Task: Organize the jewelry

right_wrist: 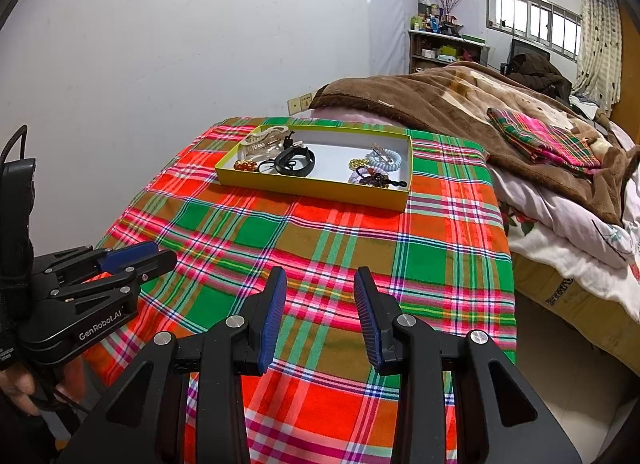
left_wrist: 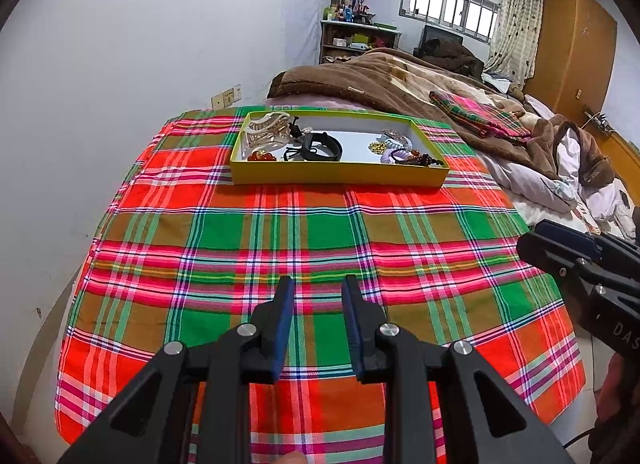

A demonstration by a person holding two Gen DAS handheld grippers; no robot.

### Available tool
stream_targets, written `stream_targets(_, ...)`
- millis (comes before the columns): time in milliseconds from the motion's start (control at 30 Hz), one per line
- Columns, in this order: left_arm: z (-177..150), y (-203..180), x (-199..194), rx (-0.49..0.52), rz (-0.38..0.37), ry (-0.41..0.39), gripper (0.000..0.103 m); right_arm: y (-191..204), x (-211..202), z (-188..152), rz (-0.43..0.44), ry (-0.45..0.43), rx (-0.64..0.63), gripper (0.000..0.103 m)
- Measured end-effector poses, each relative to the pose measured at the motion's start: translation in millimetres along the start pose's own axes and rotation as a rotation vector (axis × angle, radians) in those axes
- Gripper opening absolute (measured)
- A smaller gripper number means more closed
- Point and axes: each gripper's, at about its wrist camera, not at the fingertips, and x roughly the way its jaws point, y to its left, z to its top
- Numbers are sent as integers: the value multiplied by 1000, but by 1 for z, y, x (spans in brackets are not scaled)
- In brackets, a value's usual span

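A shallow yellow-green tray (left_wrist: 340,175) (right_wrist: 312,189) sits at the far end of the plaid-covered table (left_wrist: 280,248) (right_wrist: 340,248). It holds a cream hair claw (left_wrist: 266,129) (right_wrist: 264,140), amber beads (left_wrist: 262,157) (right_wrist: 245,165), a black band (left_wrist: 322,146) (right_wrist: 296,160), and a pile of bracelets and hair ties (left_wrist: 400,150) (right_wrist: 378,168) at its right end. My left gripper (left_wrist: 318,284) is open and empty over the near table. My right gripper (right_wrist: 320,276) is open and empty, beside it.
A bed with a brown blanket (left_wrist: 384,80) (right_wrist: 460,104) and a folded plaid cloth (left_wrist: 480,116) (right_wrist: 544,140) lies behind and right of the table. A white wall runs along the left. A cluttered shelf (left_wrist: 352,36) (right_wrist: 444,44) stands far back.
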Motion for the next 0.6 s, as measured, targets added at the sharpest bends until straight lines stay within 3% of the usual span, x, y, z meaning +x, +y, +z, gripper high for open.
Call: stream_targets(600, -5, -5, 10, 36, 29, 28, 26, 0, 3, -2, -17, 5, -10, 36)
